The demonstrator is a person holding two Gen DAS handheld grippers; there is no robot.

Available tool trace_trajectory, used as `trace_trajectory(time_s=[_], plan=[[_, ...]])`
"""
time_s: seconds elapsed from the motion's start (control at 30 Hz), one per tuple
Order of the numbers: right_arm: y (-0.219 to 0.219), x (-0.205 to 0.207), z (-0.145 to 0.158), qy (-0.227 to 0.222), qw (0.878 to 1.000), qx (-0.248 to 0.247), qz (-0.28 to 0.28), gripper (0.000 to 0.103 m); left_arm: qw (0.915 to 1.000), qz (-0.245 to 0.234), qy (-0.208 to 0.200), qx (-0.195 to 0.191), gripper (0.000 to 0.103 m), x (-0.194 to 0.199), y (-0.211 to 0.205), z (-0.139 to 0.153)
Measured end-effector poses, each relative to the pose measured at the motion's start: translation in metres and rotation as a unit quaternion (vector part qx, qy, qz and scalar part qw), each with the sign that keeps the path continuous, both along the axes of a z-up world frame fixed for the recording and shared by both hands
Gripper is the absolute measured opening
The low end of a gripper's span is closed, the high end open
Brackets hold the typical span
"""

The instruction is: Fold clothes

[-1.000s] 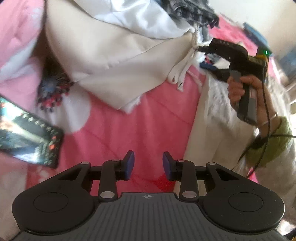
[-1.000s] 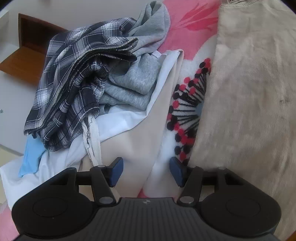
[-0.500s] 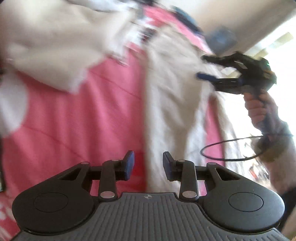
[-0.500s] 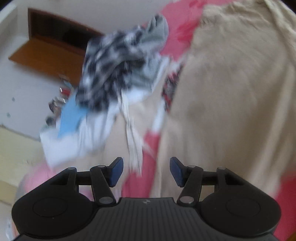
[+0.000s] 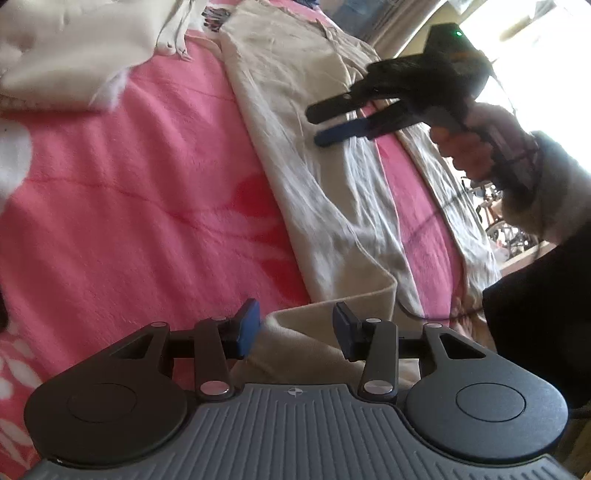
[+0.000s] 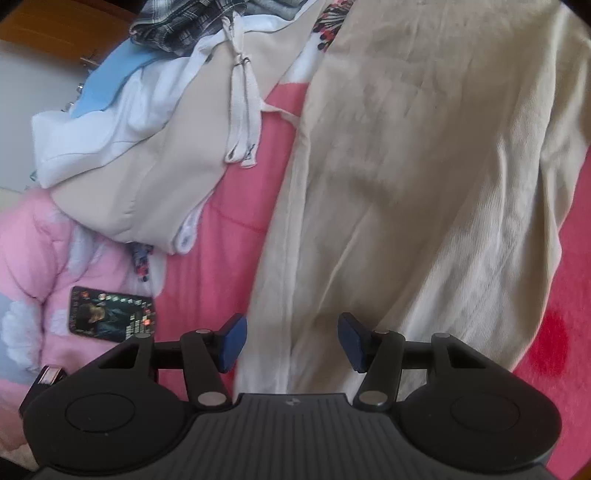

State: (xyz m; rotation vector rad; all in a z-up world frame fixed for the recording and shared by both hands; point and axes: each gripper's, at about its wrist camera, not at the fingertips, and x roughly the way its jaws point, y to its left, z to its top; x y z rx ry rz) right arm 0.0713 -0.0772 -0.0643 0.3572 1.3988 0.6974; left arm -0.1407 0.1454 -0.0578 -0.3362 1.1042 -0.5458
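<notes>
A pink floral blanket [image 5: 155, 192] covered the bed. The left gripper [image 5: 295, 325] had swung from bare blanket to the beige trousers' [image 5: 321, 173] hem, jaws opening around it without pinching. The right gripper [image 6: 291, 341] hovered half-open above the trouser leg, empty. Folding seemed about to start.

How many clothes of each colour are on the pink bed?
Counting what the right wrist view shows:
Beige: 2, the beige trousers and a folded beige garment
White: 1, a white garment
Light blue: 1, a blue cloth
Checked: 1, a plaid shirt
Grey: 1, a grey piece, barely visible
Total: 6
</notes>
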Motion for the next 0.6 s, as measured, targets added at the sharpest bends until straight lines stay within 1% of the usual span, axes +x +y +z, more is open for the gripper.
trace_trajectory(time_s=[0.1, 0.13, 0.17, 0.2, 0.23, 0.3, 0.33, 0.43, 0.47, 0.53, 0.6], plan=[[0.001, 0.002, -0.008, -0.001, 1.000, -0.005, 0.000, 0.057, 1.0000, 0.004, 0.004, 0.004, 0.041, -0.006, -0.001, -0.004], [0.003, 0.002, -0.011, -0.002, 1.000, -0.004, 0.001, 0.057, 1.0000, 0.004, 0.005, 0.007, 0.037, -0.009, -0.002, -0.004], [0.004, 0.003, -0.012, -0.005, 1.000, -0.004, 0.003, 0.056, 0.9999, 0.005, 0.005, 0.012, 0.032, -0.010, -0.004, -0.003], [0.005, 0.003, -0.013, -0.008, 1.000, -0.005, 0.005, 0.053, 0.9998, 0.006, 0.005, 0.017, 0.022, -0.012, -0.006, -0.002], [0.006, 0.003, -0.012, -0.013, 1.000, -0.005, 0.008, 0.052, 0.9997, 0.009, 0.007, 0.022, 0.015, -0.015, -0.007, -0.001], [0.007, 0.004, -0.012, -0.020, 1.000, -0.005, 0.014, 0.047, 0.9992, 0.019, 0.014, 0.031, 0.007, -0.023, -0.006, 0.001], [0.008, 0.004, -0.012, -0.022, 1.000, -0.004, 0.016, 0.045, 0.9988, 0.021, 0.016, 0.040, 0.006, -0.027, -0.006, 0.002], [0.007, 0.002, -0.012, -0.030, 0.999, -0.005, 0.026, 0.035, 0.9969, 0.021, 0.021, 0.073, 0.004, -0.046, -0.005, 0.009], [0.009, 0.001, -0.012, -0.034, 0.999, -0.006, 0.032, 0.028, 0.9961, 0.023, 0.024, 0.081, 0.004, -0.053, -0.004, 0.012], [0.013, -0.002, -0.012, -0.046, 0.998, -0.012, 0.041, 0.027, 0.9949, 0.030, 0.029, 0.092, 0.004, -0.064, 0.000, 0.017], [0.019, -0.002, -0.012, -0.049, 0.998, -0.007, 0.045, 0.027, 0.9938, 0.040, 0.037, 0.097, 0.004, -0.074, 0.004, 0.020]])
